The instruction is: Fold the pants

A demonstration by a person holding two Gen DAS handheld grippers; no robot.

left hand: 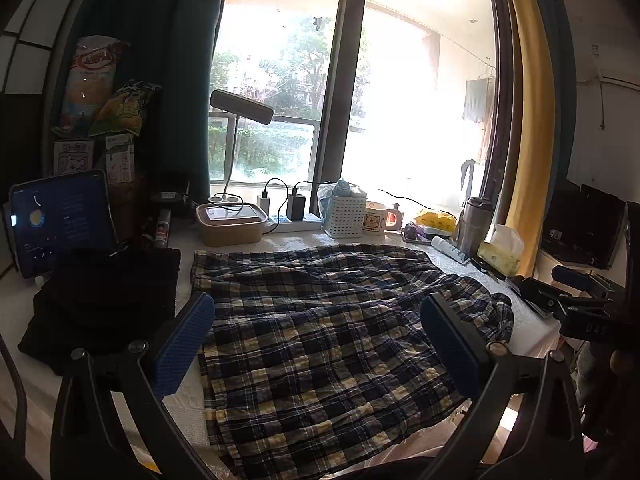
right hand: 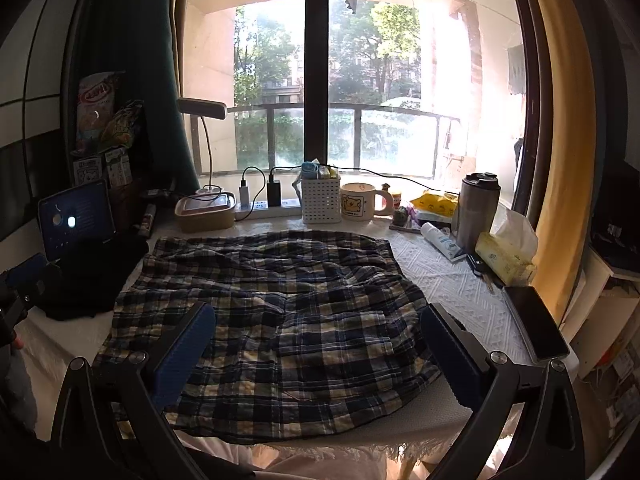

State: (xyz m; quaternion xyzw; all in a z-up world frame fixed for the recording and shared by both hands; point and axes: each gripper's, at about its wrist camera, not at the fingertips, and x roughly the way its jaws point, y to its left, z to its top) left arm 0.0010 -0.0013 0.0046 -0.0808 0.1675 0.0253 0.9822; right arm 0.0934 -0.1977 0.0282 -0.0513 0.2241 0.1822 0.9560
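The plaid pants (left hand: 320, 332) in dark blue, white and yellow lie spread and wrinkled on the white-covered table (left hand: 532, 320); they also show in the right wrist view (right hand: 280, 312). My left gripper (left hand: 318, 340) is open and empty, held above the near part of the pants, its blue pads (left hand: 182, 352) wide apart. My right gripper (right hand: 318, 344) is open and empty above the near edge of the pants. The right gripper also shows at the right edge of the left wrist view (left hand: 580, 296).
Black folded clothing (left hand: 104, 300) and a tablet (left hand: 60, 220) lie at the left. Along the window stand a lunch box (right hand: 204, 210), power strip (right hand: 268, 206), white basket (right hand: 320, 198), mug (right hand: 358, 202), tumbler (right hand: 478, 210) and tissue pack (right hand: 506, 254). A phone (right hand: 534, 322) lies at the right edge.
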